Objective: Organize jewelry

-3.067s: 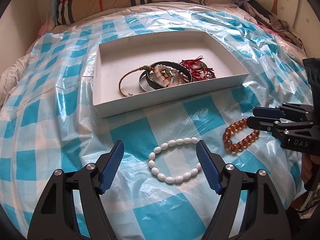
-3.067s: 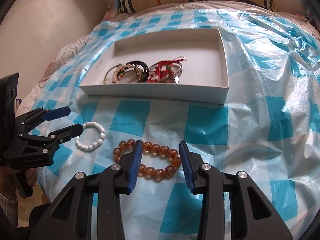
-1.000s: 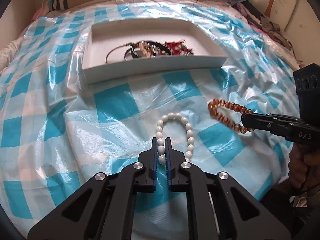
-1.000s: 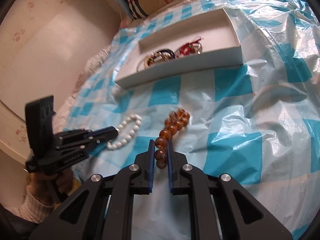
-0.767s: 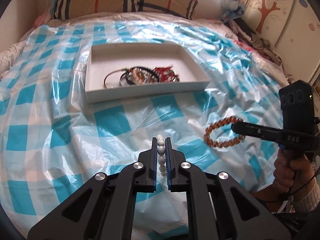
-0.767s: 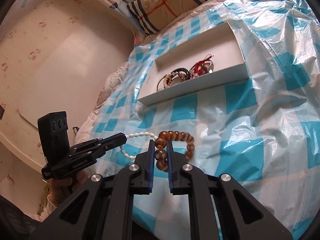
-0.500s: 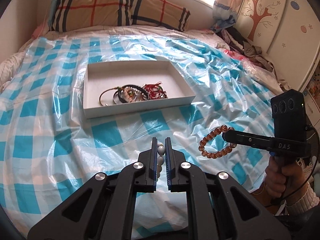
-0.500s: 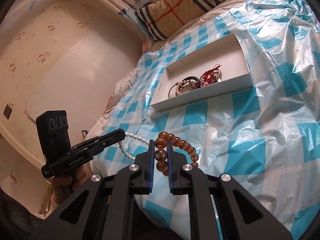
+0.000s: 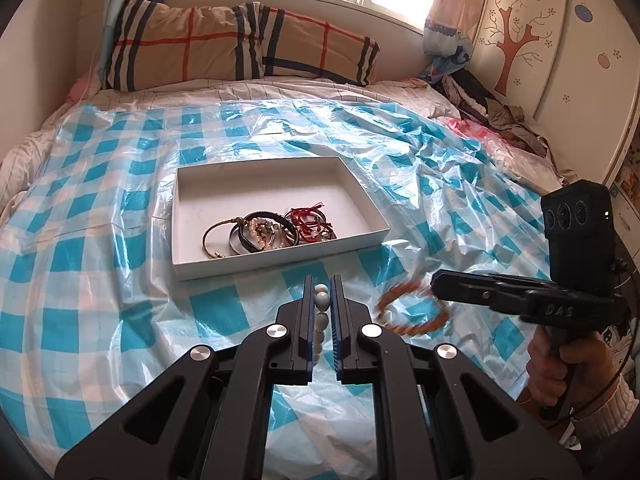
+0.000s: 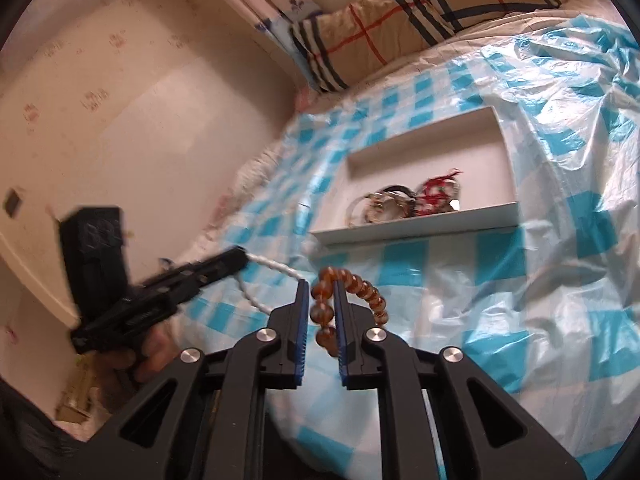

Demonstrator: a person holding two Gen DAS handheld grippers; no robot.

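**A:** Left wrist view first. What do we record for the left gripper (image 9: 321,288)?

**B:** We record its jaws pressed together on the white bead bracelet (image 9: 322,302). The beads run in a line between the blue pads, held in the air over the near part of the blue-checked plastic sheet (image 9: 100,260).

**A:** And the white box (image 9: 280,264)?

**B:** We see it lying on the sheet near the middle of the bed, well short of the plaid pillow (image 9: 240,44) at the far edge. A heap of bangles and red cord pieces (image 9: 272,230) lies against the box's near wall.

**A:** What do we see to the right?

**B:** The right gripper (image 9: 434,280), held by a hand (image 9: 560,364), with the amber bead bracelet (image 9: 434,321) at its tip, blurred and above the sheet.

**A:** Now the right wrist view.

**B:** We note that the right gripper's jaws have just been opening. The amber beads are between the pads. We cannot tell whether the pads press on them.

**A:** And the left gripper here?

**B:** It is at the left, with the white beads looping from its tip. The box lies beyond both.
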